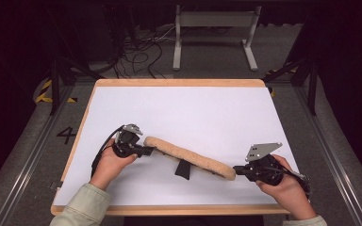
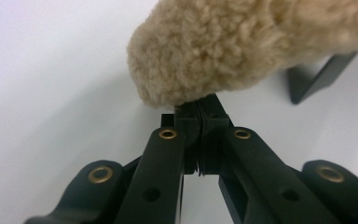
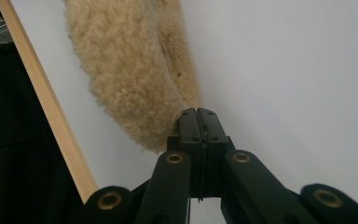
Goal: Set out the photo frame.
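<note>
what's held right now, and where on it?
Both grippers are shut on the fleece pad: the left gripper pinches its left end, and the right gripper pinches its right end, at the edge.

Fleece pad [image 1: 188, 157] btwn grippers, on table [image 1: 179, 108]

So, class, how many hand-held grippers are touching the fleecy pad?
2: the left hand-held gripper shut on the fleecy pad at its left end, the right hand-held gripper at its right end.
</note>
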